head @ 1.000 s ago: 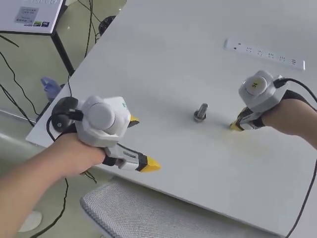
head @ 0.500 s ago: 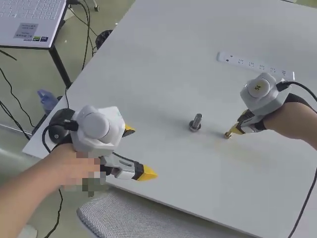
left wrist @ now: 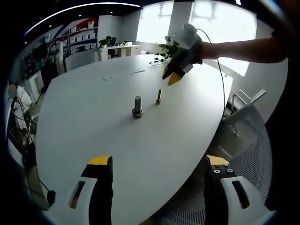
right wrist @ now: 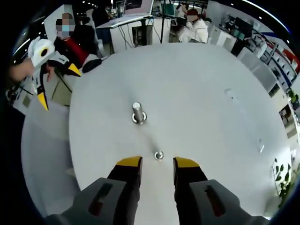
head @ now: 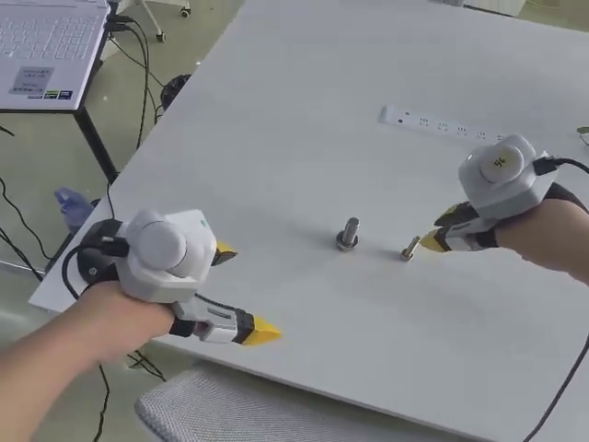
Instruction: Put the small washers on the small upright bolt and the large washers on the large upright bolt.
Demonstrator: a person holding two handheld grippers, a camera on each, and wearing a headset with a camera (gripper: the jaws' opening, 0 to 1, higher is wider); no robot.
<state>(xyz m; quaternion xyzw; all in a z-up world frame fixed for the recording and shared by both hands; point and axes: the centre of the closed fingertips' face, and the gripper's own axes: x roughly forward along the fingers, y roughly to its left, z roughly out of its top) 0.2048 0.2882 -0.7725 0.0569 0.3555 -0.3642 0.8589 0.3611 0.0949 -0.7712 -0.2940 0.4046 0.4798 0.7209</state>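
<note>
Holding the right gripper [head: 440, 230] low over the white table [head: 304, 110], jaws a little apart and gripping nothing. The small upright bolt [right wrist: 159, 154] is standing just off their tips. The large upright bolt [right wrist: 138, 113] is standing near it, farther out. I am holding the left gripper [head: 244, 291] at the table's near edge, jaws wide apart and empty, well apart from both bolts.

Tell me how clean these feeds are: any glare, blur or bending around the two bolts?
Head view: soft, even light, with the large bolt and small bolt sharp and casting only faint shadows on the white table. Left gripper view: the windows are blown out, and the fisheye curves the table edge strongly. Right gripper view: the table looks round from distortion, but both bolts are clear and without glare.
</note>
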